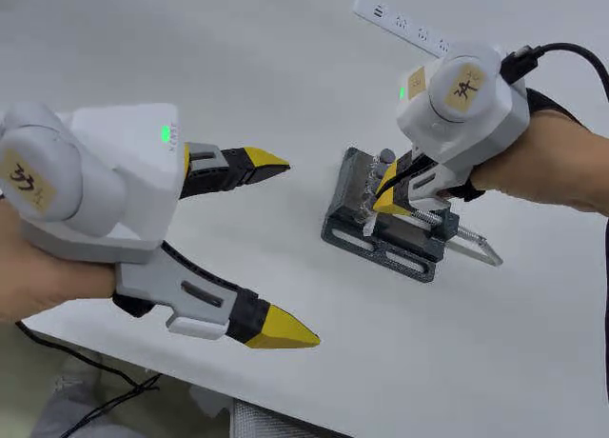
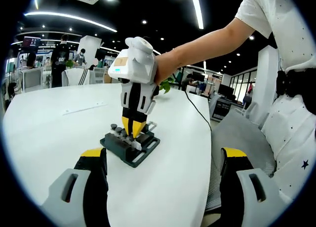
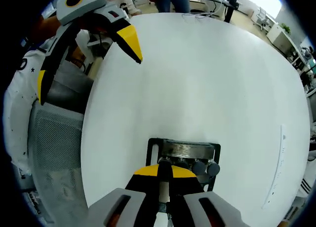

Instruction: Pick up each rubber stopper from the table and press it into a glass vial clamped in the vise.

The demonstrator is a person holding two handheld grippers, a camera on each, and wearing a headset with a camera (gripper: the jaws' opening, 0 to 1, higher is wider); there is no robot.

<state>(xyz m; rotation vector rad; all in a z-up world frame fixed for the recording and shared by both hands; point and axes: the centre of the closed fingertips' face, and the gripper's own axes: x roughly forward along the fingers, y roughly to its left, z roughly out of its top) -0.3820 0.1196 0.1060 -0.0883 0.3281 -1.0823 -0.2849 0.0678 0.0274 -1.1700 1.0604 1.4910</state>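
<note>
Chiefly, I judge the risk to be a skewed press: pushing off-centre could crack a vial or dislodge a neighbouring stopper. My right gripper [image 3: 165, 171] stands directly over the vise [image 3: 185, 149], jaws together at the vials [image 1: 364, 184]; whether a stopper is pinched I cannot tell. Grey stoppers [image 3: 213, 168] sit in the vise beside it. My left gripper [image 1: 300, 252] hangs wide apart, empty, well clear of the vise.

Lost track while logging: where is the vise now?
Head view: the vise sits right of centre on the table, beneath the tips of the right gripper.
</note>
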